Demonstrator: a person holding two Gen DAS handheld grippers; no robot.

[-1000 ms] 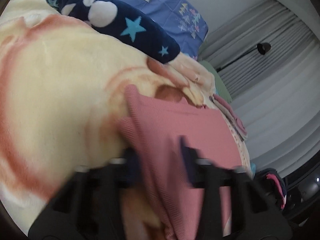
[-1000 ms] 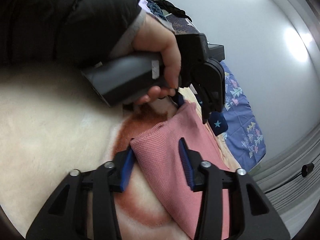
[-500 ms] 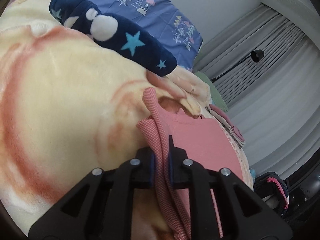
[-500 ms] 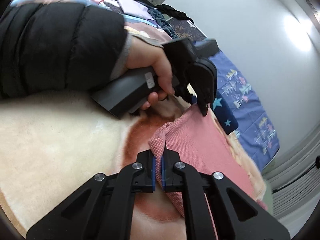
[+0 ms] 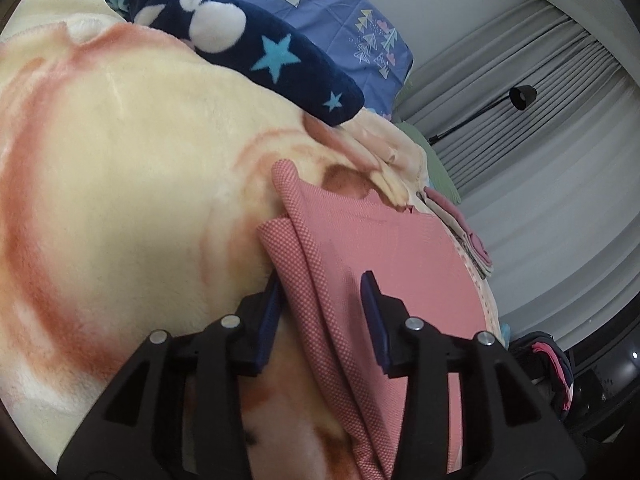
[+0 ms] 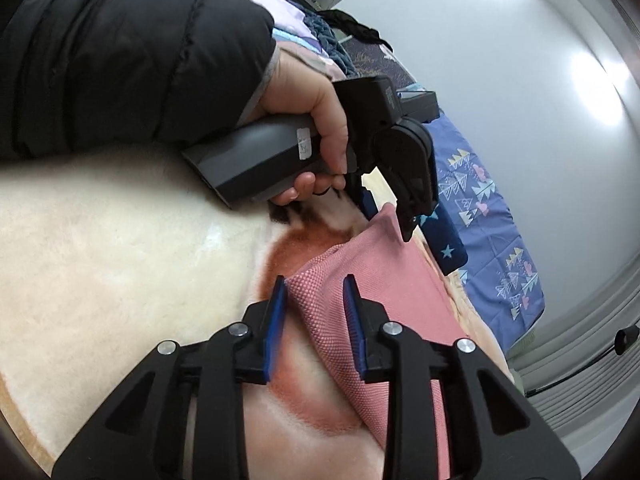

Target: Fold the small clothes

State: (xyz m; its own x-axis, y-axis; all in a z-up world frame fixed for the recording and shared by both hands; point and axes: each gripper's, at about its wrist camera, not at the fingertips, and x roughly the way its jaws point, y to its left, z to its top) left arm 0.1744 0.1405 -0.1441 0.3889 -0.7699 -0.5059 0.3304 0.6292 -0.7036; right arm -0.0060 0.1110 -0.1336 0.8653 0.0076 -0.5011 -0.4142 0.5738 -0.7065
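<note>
A folded pink knit garment lies on a cream and orange fleece blanket. My left gripper is open, its jaws standing either side of the garment's folded left edge. In the right wrist view the same pink garment lies ahead. My right gripper is open around its near corner. The left gripper, held by a hand in a black sleeve, stands at the garment's far corner.
A navy plush with light blue stars lies at the blanket's far side, before a blue patterned pillow. A small stack of folded clothes sits beyond the garment. Grey curtains and a black lamp stand to the right.
Half a second ago both grippers were shut on the garment's edge. Both have now opened and let it go, and the garment lies on the blanket.
</note>
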